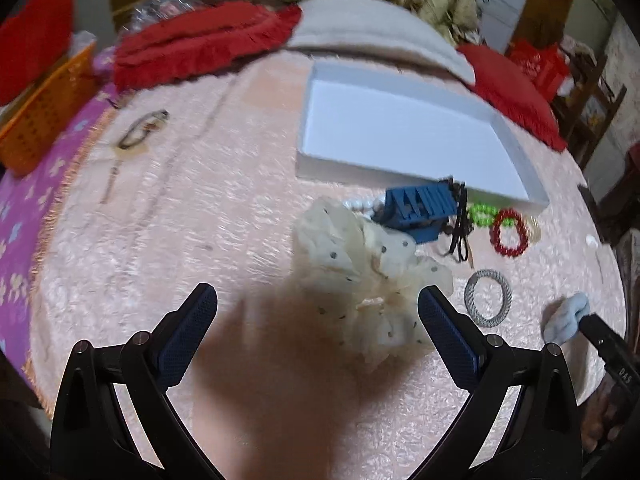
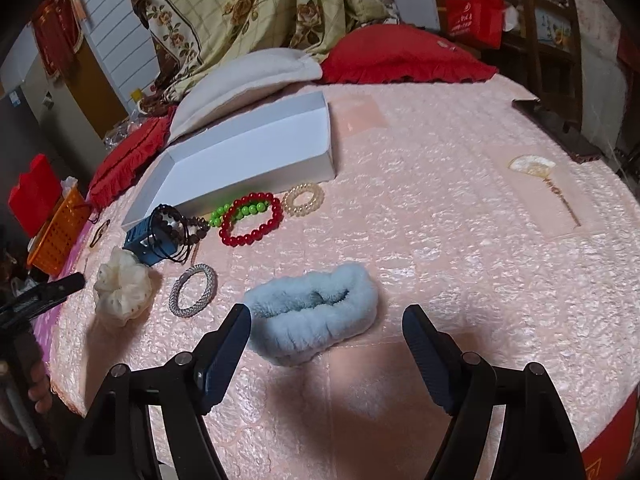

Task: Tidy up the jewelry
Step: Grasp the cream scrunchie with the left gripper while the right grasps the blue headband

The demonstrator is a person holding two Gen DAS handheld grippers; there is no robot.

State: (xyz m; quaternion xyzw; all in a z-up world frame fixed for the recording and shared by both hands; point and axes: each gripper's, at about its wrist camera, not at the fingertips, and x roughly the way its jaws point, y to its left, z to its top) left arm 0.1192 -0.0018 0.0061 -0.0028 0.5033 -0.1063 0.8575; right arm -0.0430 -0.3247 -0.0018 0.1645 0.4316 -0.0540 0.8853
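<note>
My right tool point(image 2: 326, 344) hung released and empty; the fluffy pale-blue band point(image 2: 316, 308) lay on the pink bedspread point(image 2: 440, 240) just ahead between its fingers, long axis crosswise; my left tool point(image 1: 318, 320), also released, stood over the cream dotted scrunchie point(image 1: 360, 264); the white open box point(image 2: 248, 156) lay beyond, toward the pillows.

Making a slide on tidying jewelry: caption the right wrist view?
Open right claw poised at a fluffy blue band, bracelets and white box beyond.

Both wrist cameras look steeply down along their tools onto the pink bedspread point(image 1: 200, 220), close in. Left view faces the cream scrunchie point(image 1: 360, 264); right view, the blue scrunchie point(image 2: 316, 312). Shared: white box point(image 2: 248, 152) at twelve o'clock.
</note>
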